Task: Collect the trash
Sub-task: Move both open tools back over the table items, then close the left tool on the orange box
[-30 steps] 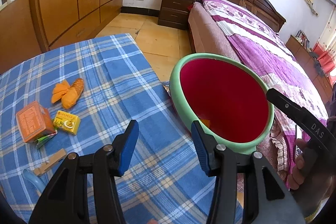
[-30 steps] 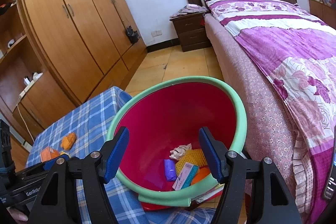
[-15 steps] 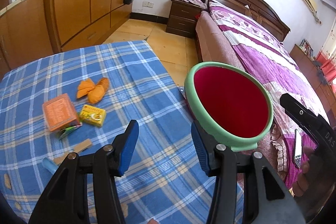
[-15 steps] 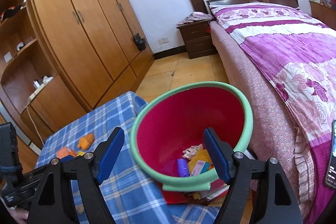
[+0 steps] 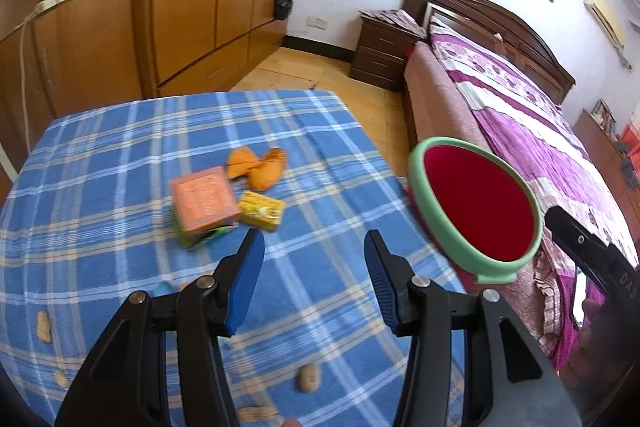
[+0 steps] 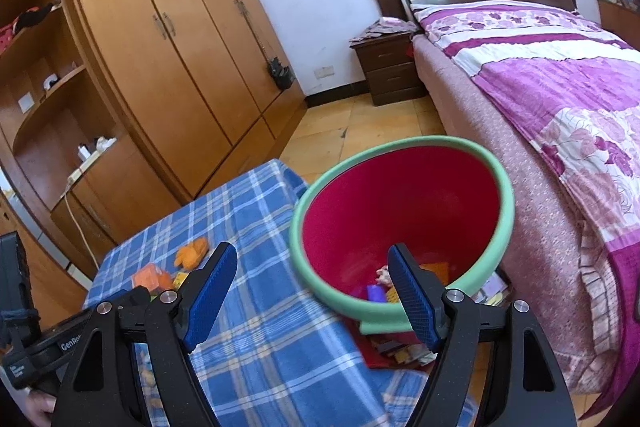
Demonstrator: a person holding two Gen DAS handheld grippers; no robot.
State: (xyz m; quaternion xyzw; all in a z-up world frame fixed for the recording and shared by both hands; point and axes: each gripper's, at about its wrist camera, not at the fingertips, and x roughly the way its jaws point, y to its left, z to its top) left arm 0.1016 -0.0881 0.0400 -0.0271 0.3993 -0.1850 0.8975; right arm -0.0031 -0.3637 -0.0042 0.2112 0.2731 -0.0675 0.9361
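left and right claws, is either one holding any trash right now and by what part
Nothing is held. The left claw and the right claw are both open with only empty air between their blue pads.

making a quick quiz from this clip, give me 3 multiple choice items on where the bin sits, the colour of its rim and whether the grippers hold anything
1. Where is the trash bin?
A. on the bed
B. beside the table edge, between table and bed
C. inside the wardrobe

2. What colour is the bin's rim?
A. green
B. yellow
C. black

3. What state are the left gripper and right gripper in?
A. both shut on wrappers
B. left open, right shut on a box
C. both open, holding nothing

Answers:
1 B: the bin stands by the blue checked tablecloth, with the bed on its other side.
2 A: a pale green ring surrounds the red inside.
3 C: each wrist view shows blue pads wide apart with nothing between them.
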